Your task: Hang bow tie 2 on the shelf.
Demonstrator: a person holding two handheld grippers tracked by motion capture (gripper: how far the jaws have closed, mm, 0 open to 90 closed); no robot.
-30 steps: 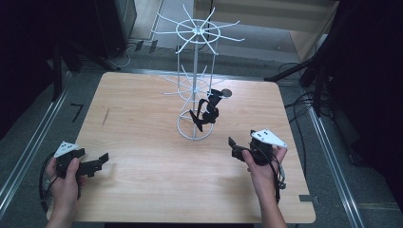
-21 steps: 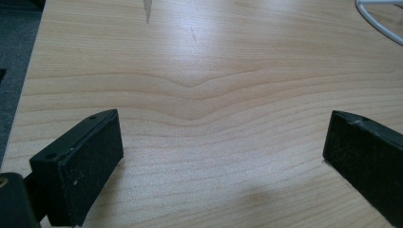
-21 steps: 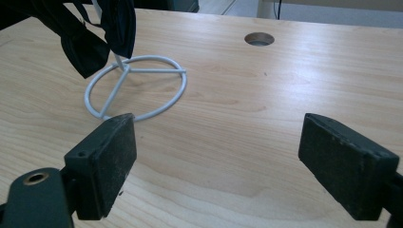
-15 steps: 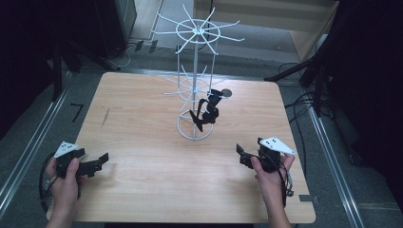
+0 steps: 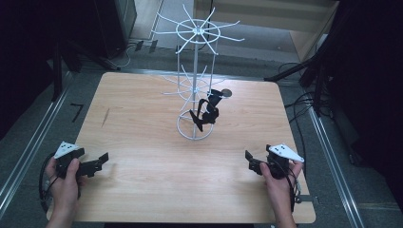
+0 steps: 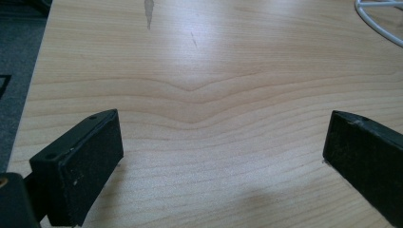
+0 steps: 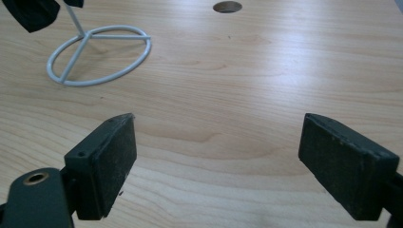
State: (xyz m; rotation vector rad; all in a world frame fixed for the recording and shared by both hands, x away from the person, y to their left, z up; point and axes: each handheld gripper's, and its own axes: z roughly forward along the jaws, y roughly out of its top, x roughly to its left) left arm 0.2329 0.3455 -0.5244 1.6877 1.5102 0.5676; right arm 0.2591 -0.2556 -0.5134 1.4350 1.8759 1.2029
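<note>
A white wire display rack point(image 5: 195, 85) stands upright at the middle of the wooden table point(image 5: 142, 123). A black object point(image 5: 207, 112) hangs from its lower tier of hooks; what it is I cannot tell. My left gripper point(image 5: 101, 161) rests low near the table's front left corner, its jaws wide apart over bare wood point(image 6: 214, 142). At the front right, my right gripper point(image 5: 249, 160) is open too, with nothing between its pads point(image 7: 214, 161). The rack's round wire base point(image 7: 97, 54) lies ahead of it to the left.
A round hole point(image 7: 227, 6) is cut in the tabletop beyond the rack. Dark stands and cables point(image 5: 304, 102) crowd the floor to the right of the table. A metal rail point(image 5: 28, 152) runs along the left side.
My right gripper has drawn back toward the front right edge of the table, away from the rack. The left gripper has stayed put.
</note>
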